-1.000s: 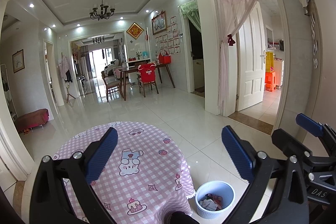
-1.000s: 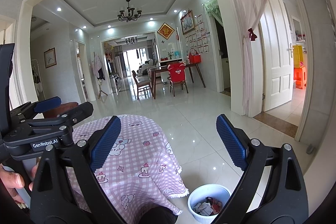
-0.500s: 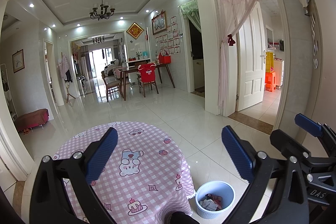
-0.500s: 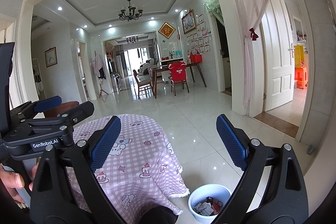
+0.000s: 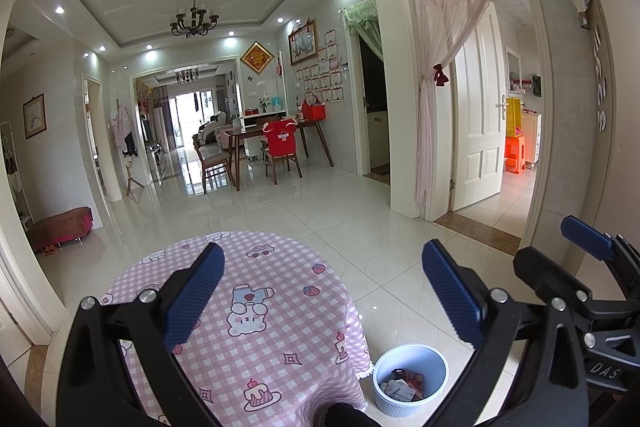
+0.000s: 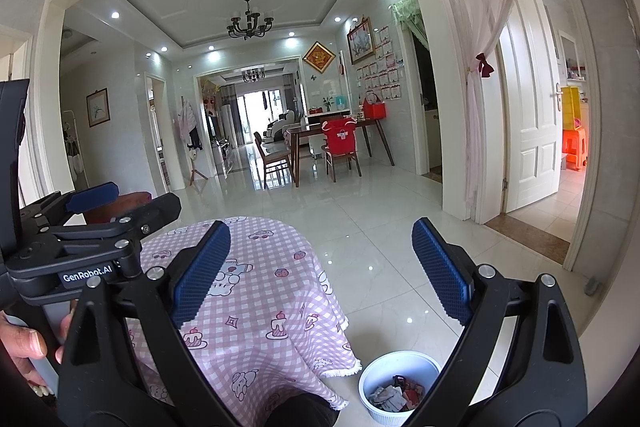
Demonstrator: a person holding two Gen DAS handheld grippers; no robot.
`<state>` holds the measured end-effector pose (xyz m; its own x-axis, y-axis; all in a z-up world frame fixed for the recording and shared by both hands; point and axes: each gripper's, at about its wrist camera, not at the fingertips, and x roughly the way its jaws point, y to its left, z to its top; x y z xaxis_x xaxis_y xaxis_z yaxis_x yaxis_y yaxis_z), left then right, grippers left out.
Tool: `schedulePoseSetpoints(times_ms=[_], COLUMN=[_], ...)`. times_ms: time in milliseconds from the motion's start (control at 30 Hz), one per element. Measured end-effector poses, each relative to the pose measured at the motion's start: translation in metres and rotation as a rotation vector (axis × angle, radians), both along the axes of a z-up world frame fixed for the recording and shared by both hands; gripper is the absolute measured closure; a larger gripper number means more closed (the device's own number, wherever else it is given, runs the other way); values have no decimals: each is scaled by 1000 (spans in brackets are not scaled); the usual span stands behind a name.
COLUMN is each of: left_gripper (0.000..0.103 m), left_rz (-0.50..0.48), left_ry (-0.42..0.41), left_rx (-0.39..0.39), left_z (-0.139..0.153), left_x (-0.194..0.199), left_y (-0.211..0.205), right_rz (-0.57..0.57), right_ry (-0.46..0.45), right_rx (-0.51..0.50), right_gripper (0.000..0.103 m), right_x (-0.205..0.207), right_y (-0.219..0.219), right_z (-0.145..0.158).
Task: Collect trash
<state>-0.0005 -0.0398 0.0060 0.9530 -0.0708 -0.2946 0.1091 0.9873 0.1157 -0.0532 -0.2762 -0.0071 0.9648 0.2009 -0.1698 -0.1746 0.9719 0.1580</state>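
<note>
Before you, the round counter (image 5: 256, 311) carries only its pink checked cartoon-print tablecloth (image 5: 288, 347). Just beside it, a white ribbed wastebasket (image 5: 410, 383) holding paper scraps (image 5: 398, 385) stands on the glossy tiled floor (image 5: 320, 211).

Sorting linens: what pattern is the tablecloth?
Pink-and-white check with cartoon prints on the tablecloth; clearest in the left wrist view.

Left gripper (image 5: 320, 293) wide open, right gripper (image 6: 320, 271) wide open too (both empty), side by side.
</note>
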Motion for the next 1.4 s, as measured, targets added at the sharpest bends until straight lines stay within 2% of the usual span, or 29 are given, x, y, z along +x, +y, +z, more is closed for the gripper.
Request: schedulePoseSetpoints(times_ms=[467, 1167, 1400], left_gripper=[6, 6, 6], left_rz=[-2, 1, 3], left_ry=[8, 13, 47], left_rx=[2, -1, -10], left_z=[-13, -11, -32], left_x=[-3, 1, 6], left_y=[-2, 0, 4], right_rz=[3, 1, 0], right_ry=[13, 23, 48], right_rx=[4, 8, 5], right_gripper=[12, 12, 12], right_x=[6, 10, 20], right_y=[-2, -2, 4], right_z=[-2, -4, -7])
